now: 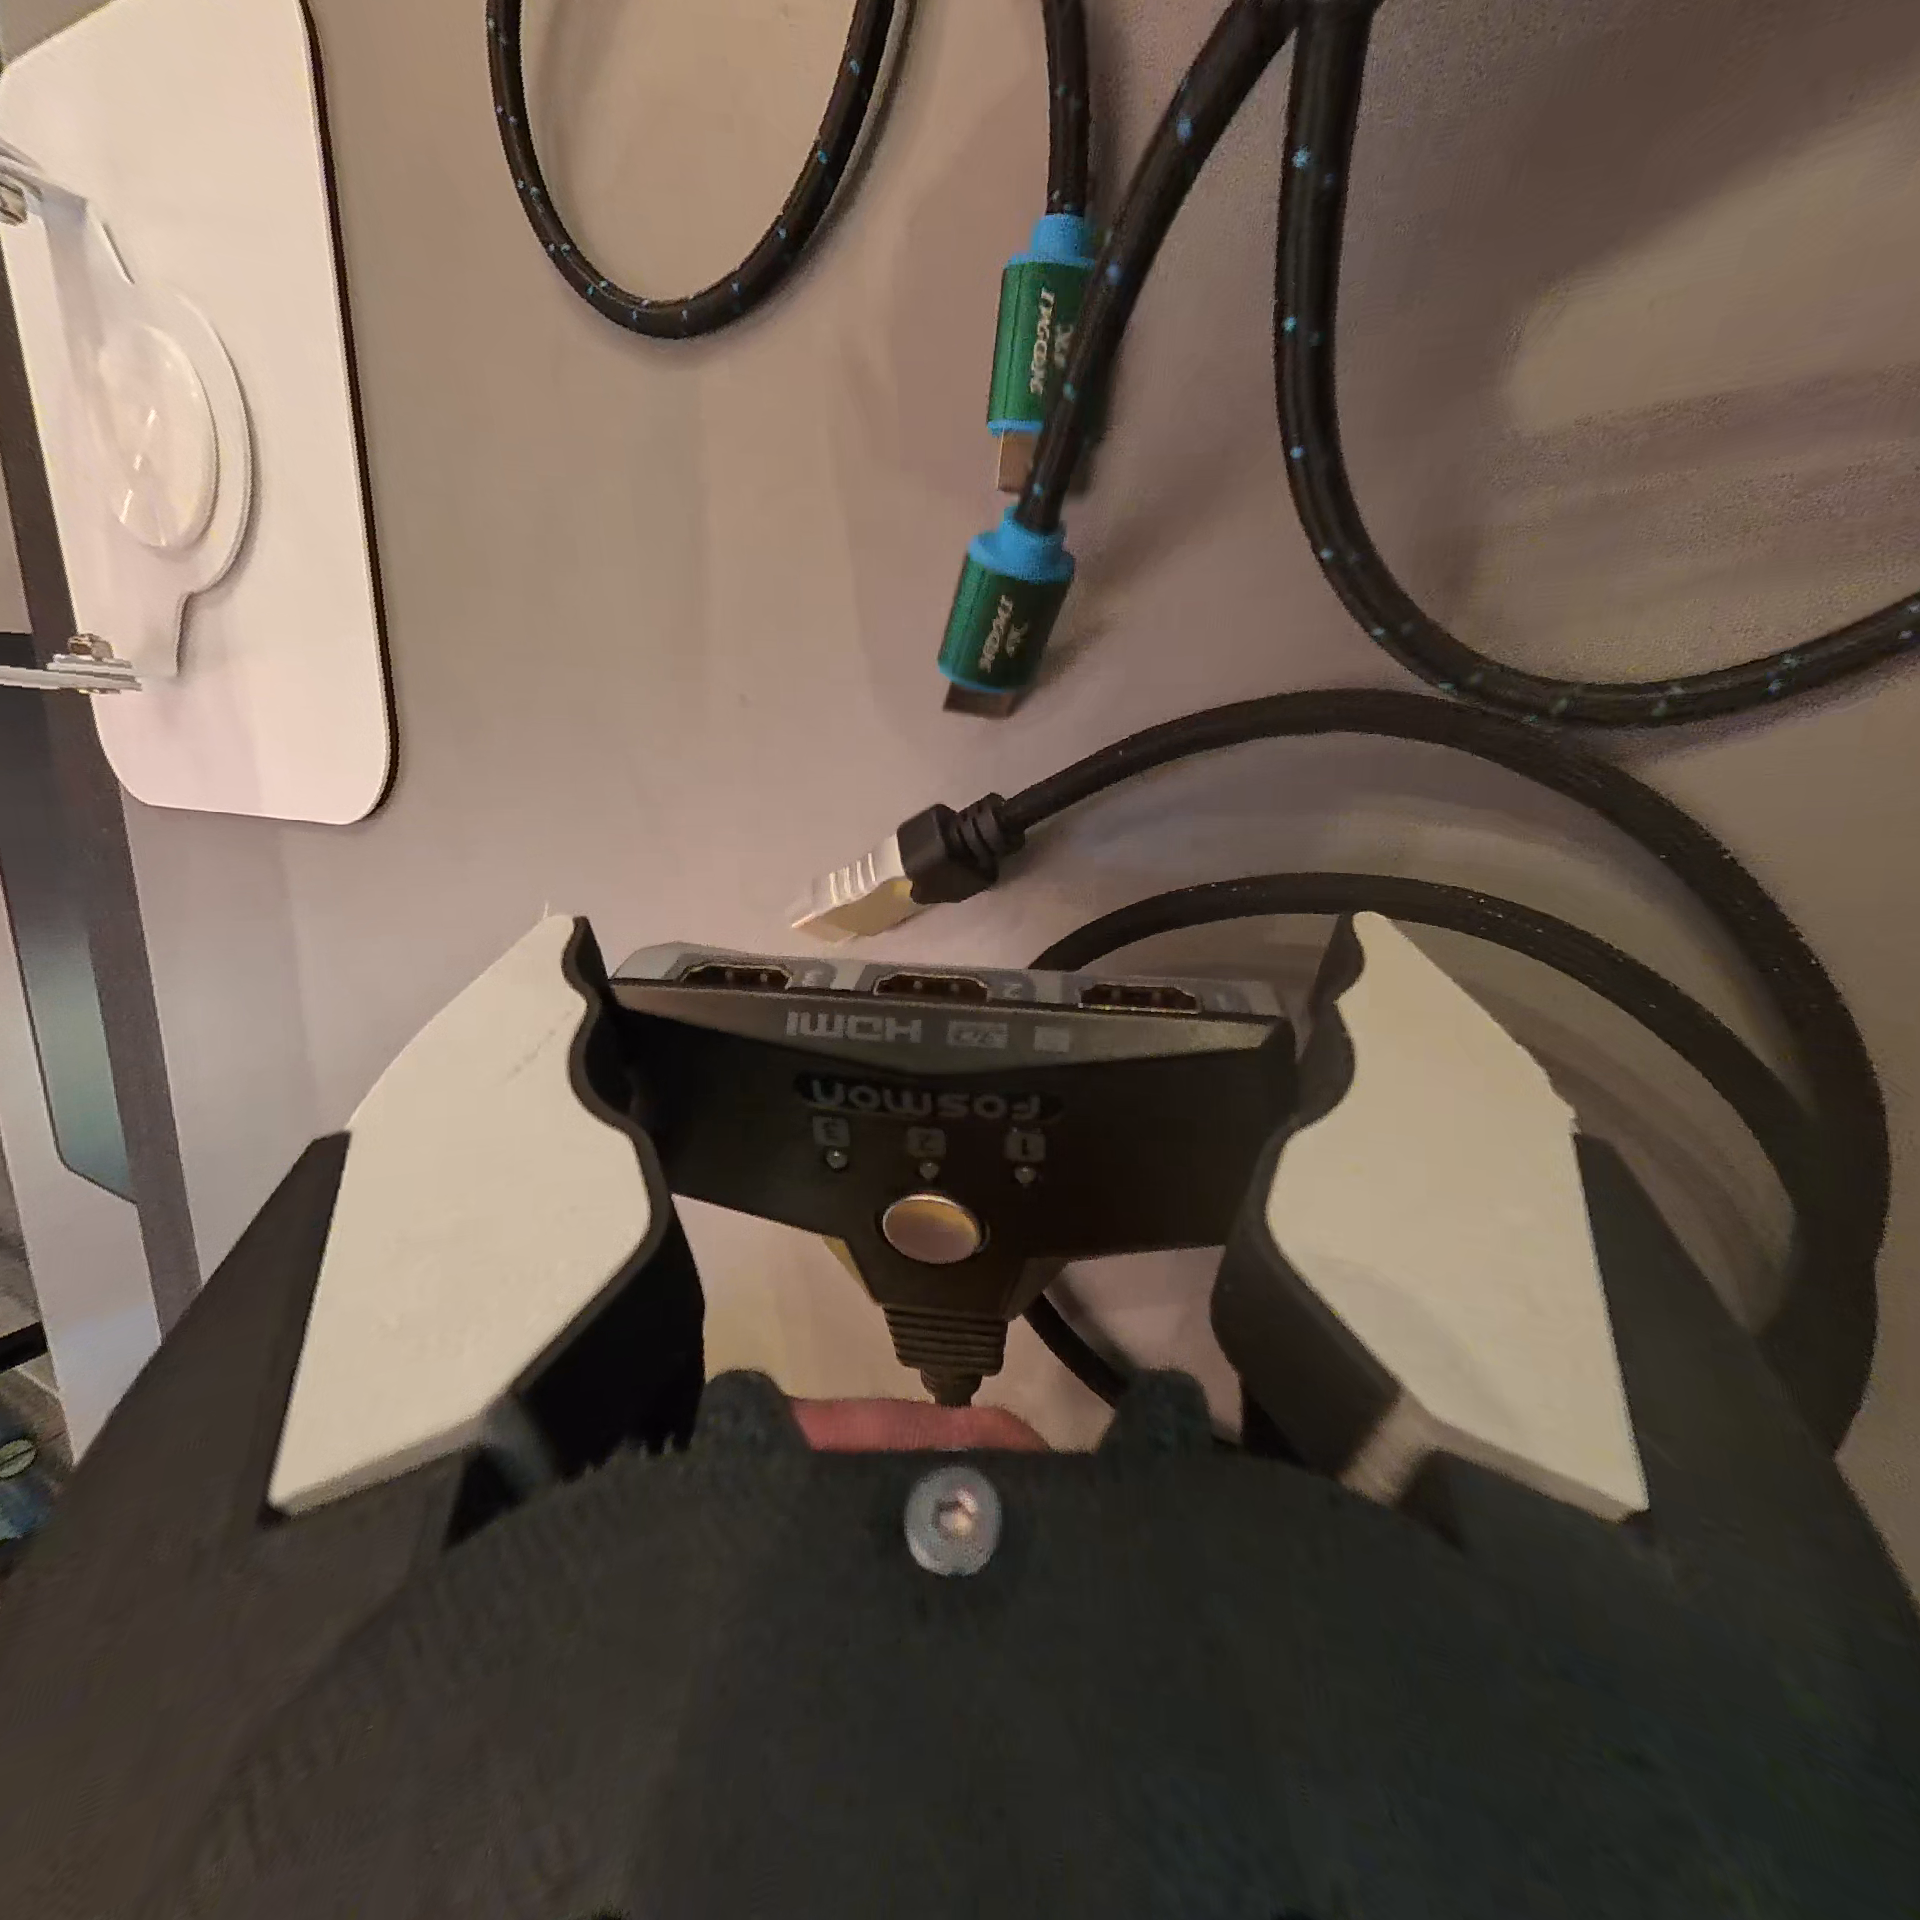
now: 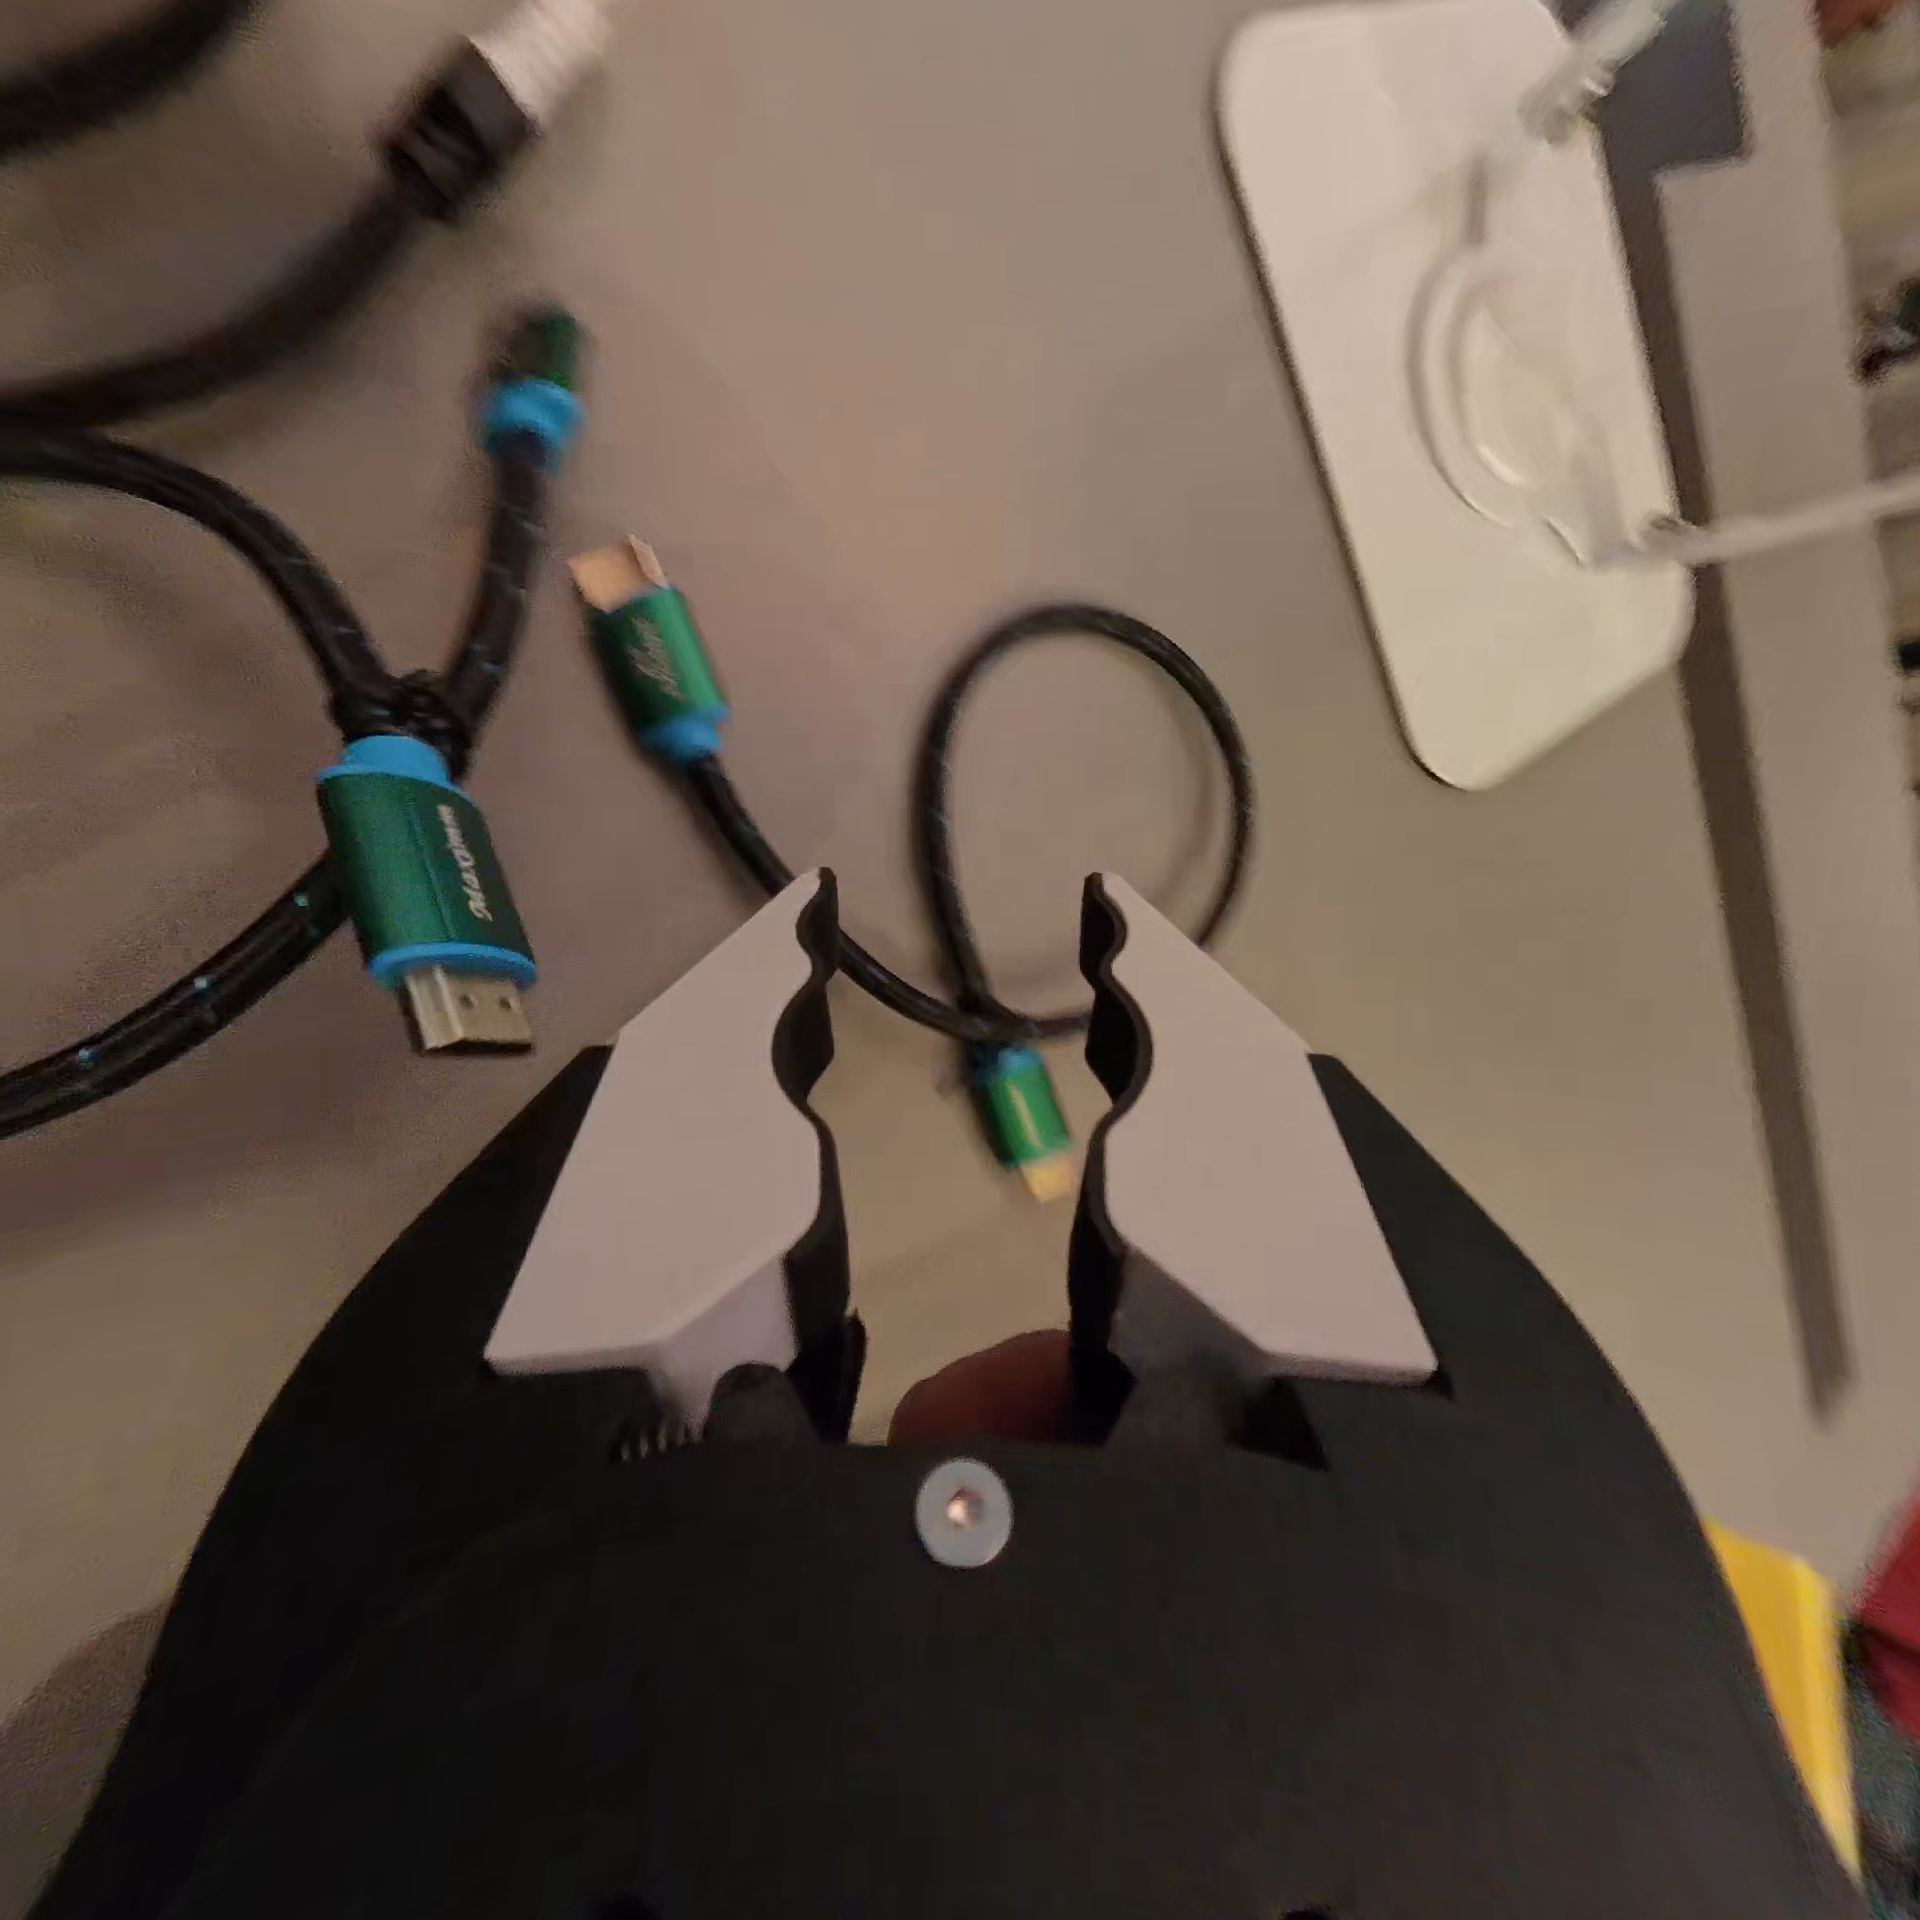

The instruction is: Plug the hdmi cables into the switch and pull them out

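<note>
The left gripper (image 1: 951, 997) is spread wide, fingers clamped against something held between them. The right gripper (image 2: 956, 904) hangs parted and empty.

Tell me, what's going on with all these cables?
A person works two hand-held grippers. The left gripper has its jaws clamped on the sides of a black HDMI switch, whose three ports are all empty. The right gripper hovers, jaws open and empty, over loose green-ended cables on the grey table. Nothing is plugged in yet.

White stand base (image 1: 218, 436) on grey table (image 1: 644, 582)
</note>
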The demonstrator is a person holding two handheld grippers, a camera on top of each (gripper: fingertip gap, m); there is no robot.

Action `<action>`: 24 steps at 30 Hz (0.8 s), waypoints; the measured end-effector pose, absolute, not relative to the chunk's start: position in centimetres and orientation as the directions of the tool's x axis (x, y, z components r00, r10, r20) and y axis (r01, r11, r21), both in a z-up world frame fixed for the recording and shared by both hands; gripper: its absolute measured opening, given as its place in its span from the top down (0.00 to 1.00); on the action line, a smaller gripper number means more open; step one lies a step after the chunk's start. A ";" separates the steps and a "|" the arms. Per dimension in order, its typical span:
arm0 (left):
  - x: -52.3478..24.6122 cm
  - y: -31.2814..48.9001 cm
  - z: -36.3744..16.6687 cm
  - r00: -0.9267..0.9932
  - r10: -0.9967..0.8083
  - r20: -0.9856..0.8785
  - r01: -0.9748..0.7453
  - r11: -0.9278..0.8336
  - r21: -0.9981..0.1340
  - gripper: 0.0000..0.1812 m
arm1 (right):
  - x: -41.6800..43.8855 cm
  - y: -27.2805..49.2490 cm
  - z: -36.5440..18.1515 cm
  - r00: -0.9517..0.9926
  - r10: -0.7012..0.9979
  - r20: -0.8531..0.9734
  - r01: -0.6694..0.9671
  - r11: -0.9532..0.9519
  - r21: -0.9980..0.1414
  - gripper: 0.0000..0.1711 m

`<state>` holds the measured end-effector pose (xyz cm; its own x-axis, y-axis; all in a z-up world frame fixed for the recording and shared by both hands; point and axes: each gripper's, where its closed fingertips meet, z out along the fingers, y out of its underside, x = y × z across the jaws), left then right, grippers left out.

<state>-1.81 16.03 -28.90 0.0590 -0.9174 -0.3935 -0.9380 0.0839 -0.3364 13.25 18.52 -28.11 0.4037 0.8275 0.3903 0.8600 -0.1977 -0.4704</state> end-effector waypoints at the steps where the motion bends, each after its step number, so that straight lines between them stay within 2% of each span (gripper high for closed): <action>1: -1.9 16.0 -28.9 0.058 -0.917 -0.395 -0.940 0.084 -0.332 0.31 | 14.5 19.0 -27.5 0.423 0.797 0.432 0.870 -0.222 -0.441 0.74; 3: -2.1 15.9 -28.9 0.056 -0.920 -0.389 -0.942 0.081 -0.326 0.31 | 16.6 19.8 -26.1 0.454 0.746 0.487 0.872 -0.258 -0.416 0.75; 7: -2.4 15.6 -28.9 0.051 -0.920 -0.388 -0.947 0.079 -0.311 0.31 | 14.5 18.2 -22.8 0.473 0.790 0.389 0.782 -0.173 -0.599 0.73; 10: -2.4 15.2 -28.9 0.051 -0.925 -0.377 -0.950 0.072 -0.304 0.31 | 12.8 16.2 -22.8 0.407 0.855 0.321 0.762 -0.123 -0.636 0.69; 13: -2.7 14.8 -29.3 0.054 -0.934 -0.353 -0.959 0.050 -0.278 0.31 | 11.9 14.7 -25.1 0.309 0.908 0.284 0.805 -0.091 -0.587 0.73; 15: -2.9 14.8 -29.8 0.059 -0.938 -0.342 -0.965 0.035 -0.261 0.31 | 10.4 13.0 -26.7 0.213 0.950 0.230 0.809 -0.040 -0.587 0.78; 17: -3.1 15.0 -30.2 0.067 -0.938 -0.340 -0.966 0.024 -0.257 0.31 | 9.0 11.7 -28.2 0.161 0.972 0.170 0.808 -0.031 -0.588 0.78; 20: -2.9 14.7 -30.7 0.061 -0.949 -0.308 -0.963 0.025 -0.269 0.31 | 8.9 12.4 -31.0 0.167 0.967 0.194 0.869 -0.051 -0.492 0.77; 21: -2.9 14.8 -30.6 0.062 -0.945 -0.321 -0.963 0.028 -0.269 0.35 | 9.0 12.7 -31.6 0.178 0.963 0.200 0.880 -0.066 -0.470 0.79; 22: -2.9 15.0 -30.5 0.065 -0.942 -0.329 -0.961 0.029 -0.274 0.37 | 8.6 12.8 -31.8 0.192 0.964 0.182 0.871 -0.081 -0.485 0.78; 24: -2.7 15.1 -30.1 0.095 -0.941 -0.324 -0.953 0.009 -0.303 0.36 | 8.0 12.8 -32.0 0.209 0.967 0.148 0.853 -0.106 -0.511 0.87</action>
